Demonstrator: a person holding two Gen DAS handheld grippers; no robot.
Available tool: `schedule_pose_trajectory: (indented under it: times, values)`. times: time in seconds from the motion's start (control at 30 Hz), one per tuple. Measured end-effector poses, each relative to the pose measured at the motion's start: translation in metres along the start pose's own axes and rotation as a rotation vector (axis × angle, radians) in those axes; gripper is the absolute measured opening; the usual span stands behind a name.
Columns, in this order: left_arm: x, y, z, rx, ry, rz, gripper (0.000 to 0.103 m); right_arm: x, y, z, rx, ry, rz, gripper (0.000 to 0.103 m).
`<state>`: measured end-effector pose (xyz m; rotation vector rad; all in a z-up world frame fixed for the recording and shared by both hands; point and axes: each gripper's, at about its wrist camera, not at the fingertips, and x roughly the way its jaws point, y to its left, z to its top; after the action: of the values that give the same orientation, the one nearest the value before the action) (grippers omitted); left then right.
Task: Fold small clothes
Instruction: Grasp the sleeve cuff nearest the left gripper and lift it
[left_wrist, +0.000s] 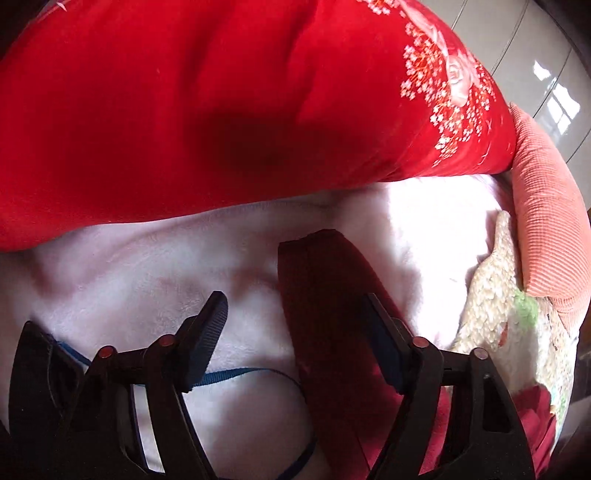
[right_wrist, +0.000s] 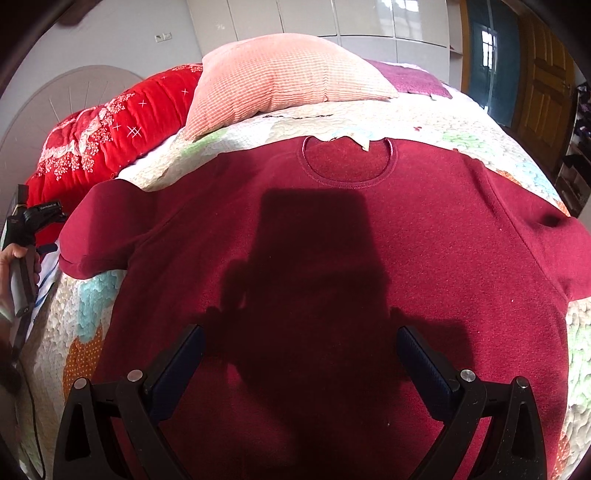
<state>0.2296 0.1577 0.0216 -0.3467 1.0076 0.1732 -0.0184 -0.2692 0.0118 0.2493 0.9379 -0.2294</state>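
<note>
Our left gripper (left_wrist: 295, 317) stands apart around the T-shirt (right_wrist: 314, 258) sleeve (left_wrist: 325, 295), not yet clamped. We should pinch its hem squarely. Our right gripper (right_wrist: 301, 354) hovers apart over the shirt's body.

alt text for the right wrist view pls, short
A dark red T-shirt lies flat, neck hole away from the camera, on a patchwork quilt, with the open right tongs hovering over its lower half. A peach cushion and red floral duvet sit beyond.

Glossy pale wardrobe doors (right_wrist: 332, 18) behind the quilted bed (right_wrist: 461, 122); wooden door (right_wrist: 543, 81) at right, arched headboard (right_wrist: 55, 107) left.
</note>
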Motion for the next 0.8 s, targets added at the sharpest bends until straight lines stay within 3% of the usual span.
schedule_pose_trajectory:
  times: [0.13, 0.17, 0.2, 0.3, 0.37, 0.47, 0.67, 0.8]
  values:
    - [0.011, -0.006, -0.002, 0.047, -0.009, -0.004, 0.047, 0.002, 0.000, 0.001, -0.006, 0.001, -0.005, 0.102]
    - [0.010, -0.008, -0.003, 0.059, -0.012, -0.026, 0.020, 0.002, 0.001, 0.001, -0.007, 0.002, -0.005, 0.102]
    - [0.011, -0.009, -0.002, 0.065, 0.002, -0.051, 0.010, 0.002, 0.001, 0.001, -0.008, 0.003, -0.006, 0.102]
    - [-0.012, -0.012, -0.001, 0.069, -0.029, -0.099, 0.008, -0.002, -0.001, 0.001, 0.000, 0.000, 0.008, 0.102]
    - [-0.045, -0.017, -0.006, 0.076, -0.071, -0.165, 0.007, -0.008, -0.003, 0.001, 0.014, -0.014, 0.019, 0.102]
    - [-0.104, -0.046, -0.022, 0.163, -0.143, -0.270, 0.007, -0.016, -0.006, 0.002, 0.032, -0.037, 0.024, 0.102]
    - [-0.202, -0.143, -0.081, 0.366, -0.206, -0.512, 0.006, -0.046, -0.021, 0.003, 0.068, -0.098, 0.025, 0.102]
    - [-0.234, -0.218, -0.147, 0.493, -0.171, -0.660, 0.006, -0.072, -0.052, 0.002, 0.117, -0.153, -0.029, 0.102]
